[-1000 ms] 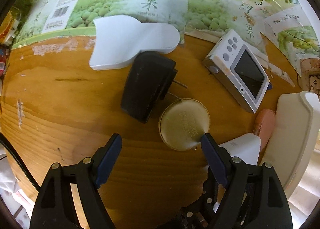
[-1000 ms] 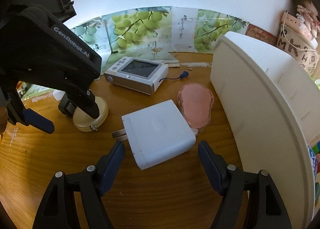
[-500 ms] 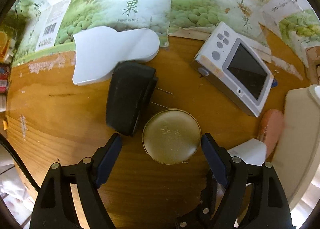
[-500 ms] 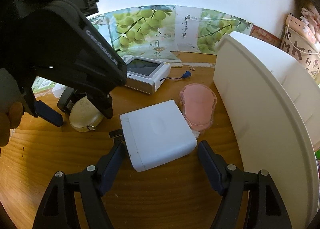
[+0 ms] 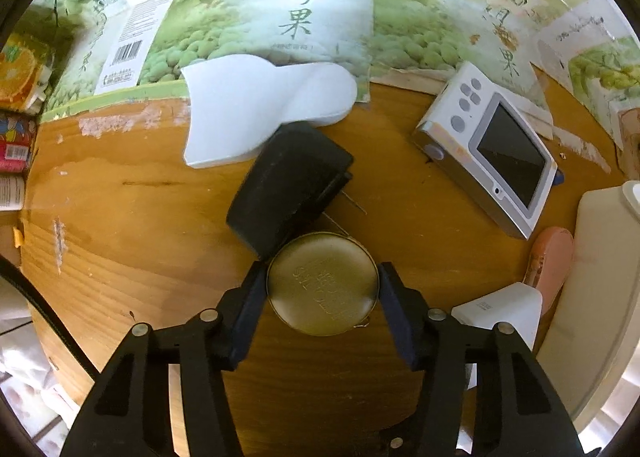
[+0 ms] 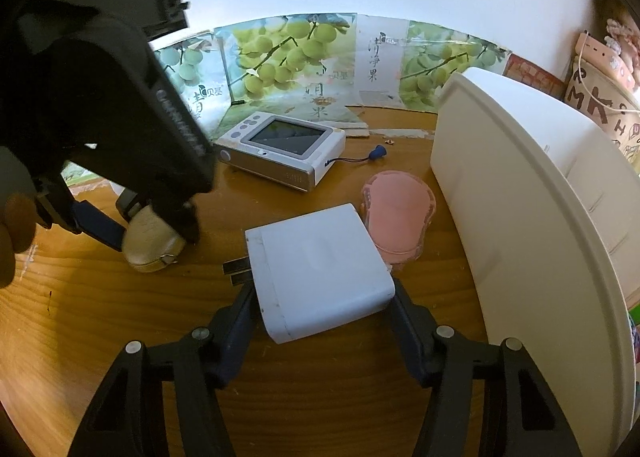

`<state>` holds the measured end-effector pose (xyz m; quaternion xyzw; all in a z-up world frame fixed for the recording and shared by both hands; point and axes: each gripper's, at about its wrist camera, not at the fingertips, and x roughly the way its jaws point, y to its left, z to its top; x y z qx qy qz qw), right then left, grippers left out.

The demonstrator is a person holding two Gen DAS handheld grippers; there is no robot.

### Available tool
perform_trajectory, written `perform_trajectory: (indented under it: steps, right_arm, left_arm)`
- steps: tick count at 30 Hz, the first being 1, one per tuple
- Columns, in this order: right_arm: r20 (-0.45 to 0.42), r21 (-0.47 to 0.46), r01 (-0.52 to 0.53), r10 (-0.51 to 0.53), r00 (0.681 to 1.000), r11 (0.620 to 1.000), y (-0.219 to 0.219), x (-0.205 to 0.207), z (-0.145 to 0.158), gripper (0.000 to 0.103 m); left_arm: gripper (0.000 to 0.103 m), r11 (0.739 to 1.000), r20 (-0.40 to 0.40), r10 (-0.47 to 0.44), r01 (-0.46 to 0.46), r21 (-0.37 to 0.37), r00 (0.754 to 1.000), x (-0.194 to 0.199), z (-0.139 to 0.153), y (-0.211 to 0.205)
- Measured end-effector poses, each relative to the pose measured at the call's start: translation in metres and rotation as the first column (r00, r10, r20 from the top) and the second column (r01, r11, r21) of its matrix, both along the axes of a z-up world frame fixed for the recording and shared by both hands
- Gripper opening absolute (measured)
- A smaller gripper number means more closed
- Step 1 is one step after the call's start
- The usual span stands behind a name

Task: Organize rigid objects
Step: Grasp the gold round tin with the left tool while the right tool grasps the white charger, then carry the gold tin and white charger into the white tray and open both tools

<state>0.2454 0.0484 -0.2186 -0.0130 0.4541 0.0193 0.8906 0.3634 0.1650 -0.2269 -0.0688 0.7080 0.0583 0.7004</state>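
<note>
Where the left tool point(image 5: 322, 285) clamps the round tin point(image 5: 322, 284), its underside is hidden.

Left claw point(image 5: 322, 285) closed round the gold tin point(image 5: 322, 283), one blue pad point(image 5: 256, 293) on each side touching its rim; tin sits on the wood bench point(image 5: 120, 225). Black charger point(image 5: 286, 195) lies just beyond, touching the tin's far-left edge, prongs pointing right. White foam piece point(image 5: 256, 105) behind it, its near edge overlapped by the charger. White device w/ screen point(image 5: 492, 153) far right, tilted. Pink item point(image 5: 550, 261) at right, beside a white bin point(image 5: 596, 277). White adapter point(image 5: 500, 307) near the right finger. Grape-print sheets point(image 5: 280, 5) along the back.
</note>
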Motion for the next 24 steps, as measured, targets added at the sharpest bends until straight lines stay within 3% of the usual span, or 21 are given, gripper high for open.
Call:
perform_trajectory:
  steps: [13,24]
  right_arm:
    - [-0.093,0.009,0.011,-0.01,0.996,1.0,-0.005,-0.005,0.004,0.062]
    - [-0.209,0.008,0.008,-0.006,0.978,1.0,-0.01,-0.025,0.01,0.062]
  left_arm:
    - [0.059,1.0,-0.017,-0.011,0.011,0.004,1.0,-0.034,0.001,0.01]
    - [0.059,0.998,-0.071,0.002,-0.006,-0.063,0.998,-0.084,-0.001,0.031]
